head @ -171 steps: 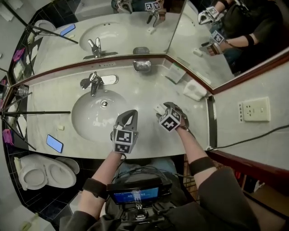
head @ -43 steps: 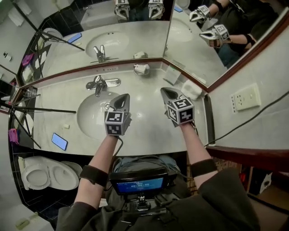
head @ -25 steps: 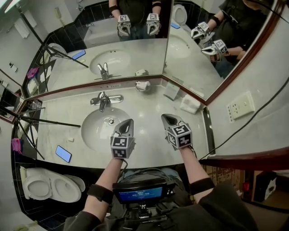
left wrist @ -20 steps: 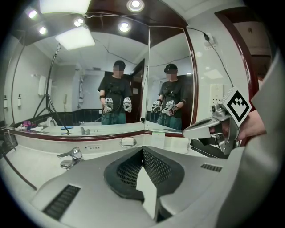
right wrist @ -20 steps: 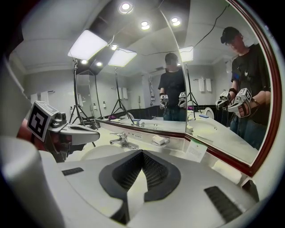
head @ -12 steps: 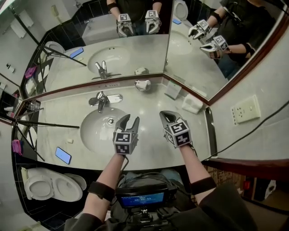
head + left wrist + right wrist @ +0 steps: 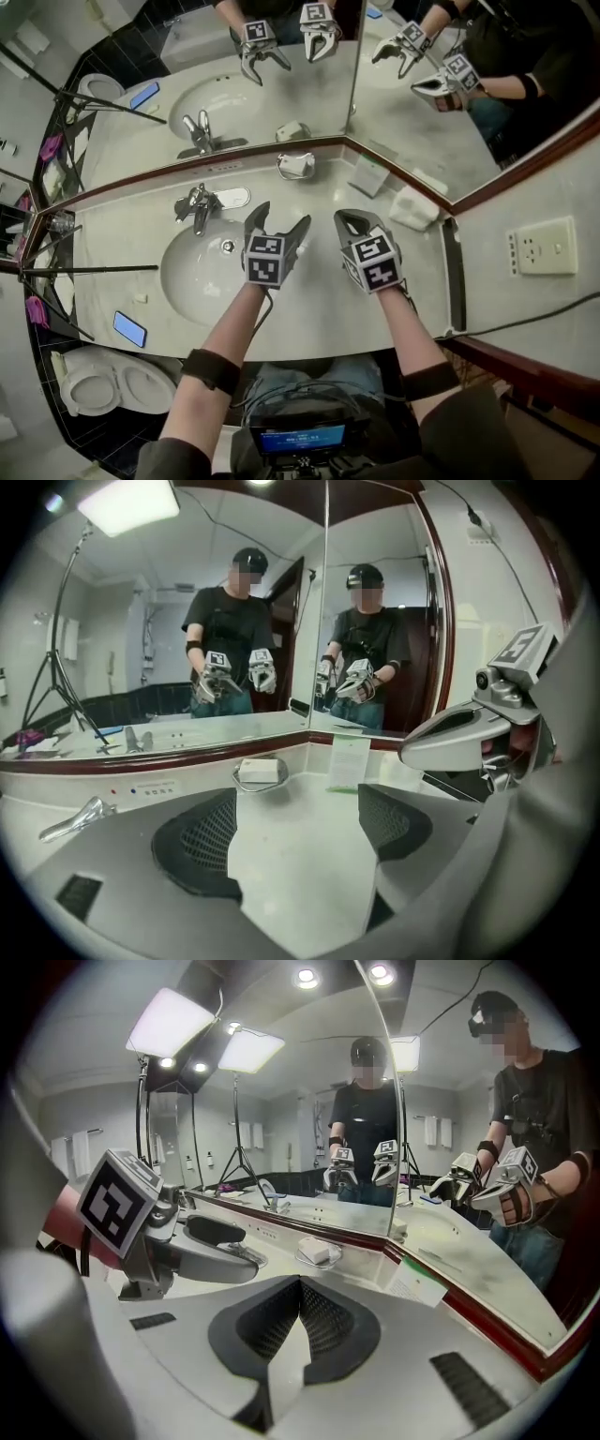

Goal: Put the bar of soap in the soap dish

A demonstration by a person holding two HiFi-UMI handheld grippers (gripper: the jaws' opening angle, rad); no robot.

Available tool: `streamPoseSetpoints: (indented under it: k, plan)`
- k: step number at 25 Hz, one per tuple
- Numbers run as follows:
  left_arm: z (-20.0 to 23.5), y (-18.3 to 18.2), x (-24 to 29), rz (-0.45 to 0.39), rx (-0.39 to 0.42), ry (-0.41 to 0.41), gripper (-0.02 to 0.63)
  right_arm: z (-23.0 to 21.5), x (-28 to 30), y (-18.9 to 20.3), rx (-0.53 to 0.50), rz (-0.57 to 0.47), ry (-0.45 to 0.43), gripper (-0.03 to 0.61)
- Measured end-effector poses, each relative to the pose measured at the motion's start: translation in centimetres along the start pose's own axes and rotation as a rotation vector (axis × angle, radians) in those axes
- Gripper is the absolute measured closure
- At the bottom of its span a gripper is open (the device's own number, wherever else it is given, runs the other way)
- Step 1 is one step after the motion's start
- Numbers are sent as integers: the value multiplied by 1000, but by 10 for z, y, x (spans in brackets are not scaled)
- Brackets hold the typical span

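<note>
At the back of the counter (image 7: 319, 300), close under the mirror corner, the bar of soap (image 7: 298, 162) lies in the soap dish (image 7: 284, 172), well apart from both grippers. Nearer the person, the left gripper (image 7: 281, 217) hovers beside the sink (image 7: 192, 269); its jaws have just been opening and stand wide apart, only bare counter between them. Just beside it, the right gripper (image 7: 349, 218) has its 2 jaws closed together on nothing.

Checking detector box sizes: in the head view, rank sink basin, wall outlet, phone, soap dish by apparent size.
1. sink basin
2. wall outlet
3. phone and soap dish: look about alike, so unranked.
</note>
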State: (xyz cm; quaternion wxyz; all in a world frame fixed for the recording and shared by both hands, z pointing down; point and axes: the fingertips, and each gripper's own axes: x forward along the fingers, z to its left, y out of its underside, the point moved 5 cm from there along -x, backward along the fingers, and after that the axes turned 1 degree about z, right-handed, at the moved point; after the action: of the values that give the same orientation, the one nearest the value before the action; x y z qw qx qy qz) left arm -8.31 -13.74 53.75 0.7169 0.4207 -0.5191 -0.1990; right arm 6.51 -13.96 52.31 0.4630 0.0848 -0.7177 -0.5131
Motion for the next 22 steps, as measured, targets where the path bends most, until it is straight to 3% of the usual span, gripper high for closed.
streamPoseSetpoints:
  k: [12,22]
  plan:
    - [56,-16,114,73,15,-25,172,-37,72,-8,5,32,22,558]
    - [63,-17,154,112,67,-13,176,-42,84,2,46,53,1,558]
